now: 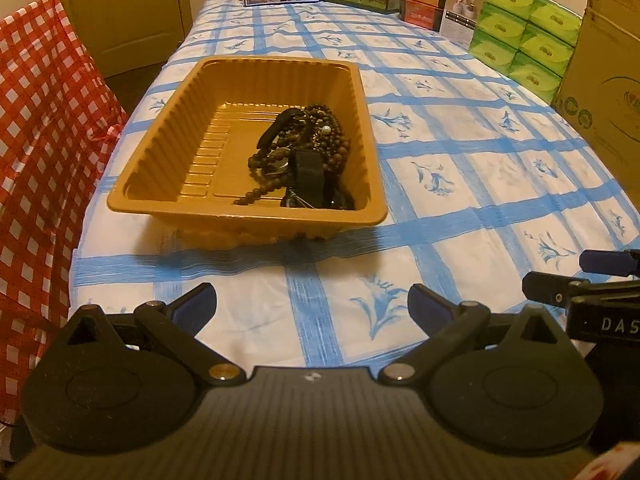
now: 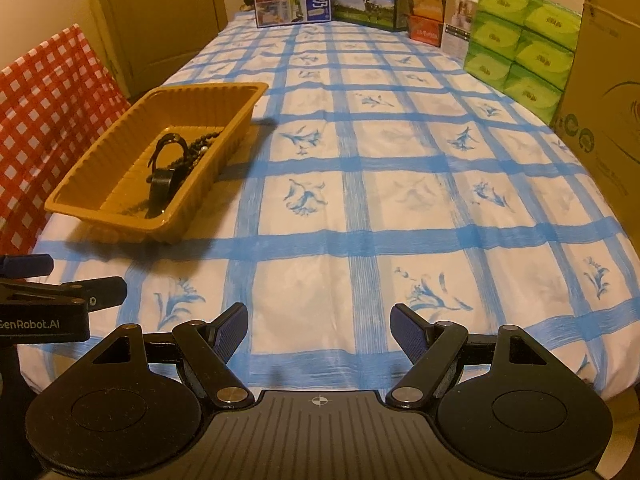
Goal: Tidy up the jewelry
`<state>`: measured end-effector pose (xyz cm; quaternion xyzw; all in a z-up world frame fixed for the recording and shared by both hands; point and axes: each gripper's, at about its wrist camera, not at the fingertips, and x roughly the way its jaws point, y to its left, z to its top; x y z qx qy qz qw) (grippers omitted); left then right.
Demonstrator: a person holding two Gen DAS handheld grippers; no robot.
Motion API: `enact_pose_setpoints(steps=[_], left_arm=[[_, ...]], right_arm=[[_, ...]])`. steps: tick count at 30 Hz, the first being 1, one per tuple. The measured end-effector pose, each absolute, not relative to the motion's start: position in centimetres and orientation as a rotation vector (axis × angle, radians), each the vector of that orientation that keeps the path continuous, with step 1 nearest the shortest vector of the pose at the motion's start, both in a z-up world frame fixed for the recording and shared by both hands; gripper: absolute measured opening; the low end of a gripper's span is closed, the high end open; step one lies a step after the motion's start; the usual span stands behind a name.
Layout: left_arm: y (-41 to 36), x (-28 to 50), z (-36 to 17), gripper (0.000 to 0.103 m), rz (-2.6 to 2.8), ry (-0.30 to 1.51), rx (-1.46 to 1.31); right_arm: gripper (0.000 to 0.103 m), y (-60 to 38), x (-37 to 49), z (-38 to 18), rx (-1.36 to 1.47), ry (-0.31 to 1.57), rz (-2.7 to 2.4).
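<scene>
Jewelry tangle, dark wooden beads and black straps [image 1: 302, 156], piled in the ribbed tan plastic tray [image 1: 160, 132] on the table, dead ahead of left hand-held gripper [image 1: 312, 306], long axis pointing away. Right hand-held gripper [image 2: 318, 330] off to the side, farther. Both spread wide, holding nothing.

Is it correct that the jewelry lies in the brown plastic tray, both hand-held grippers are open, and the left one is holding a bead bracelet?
Not quite. The left hand-held gripper holds nothing: in the left wrist view its jaws stand apart over bare tablecloth. The rest holds: the bead bracelets lie in the brown plastic tray, and the right hand-held gripper is open too.
</scene>
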<state>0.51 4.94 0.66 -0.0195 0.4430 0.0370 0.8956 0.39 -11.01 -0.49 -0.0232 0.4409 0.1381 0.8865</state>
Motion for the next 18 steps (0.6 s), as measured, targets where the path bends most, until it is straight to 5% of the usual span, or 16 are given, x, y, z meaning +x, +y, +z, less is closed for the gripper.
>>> enact_pose_setpoints(steps=[18], left_arm=[[4.48, 0.62, 0.11, 0.102, 0.071, 0.928, -0.036]], right_arm=[[0.078, -11.33, 0.66, -0.61, -0.037, 0.921, 0.280]])
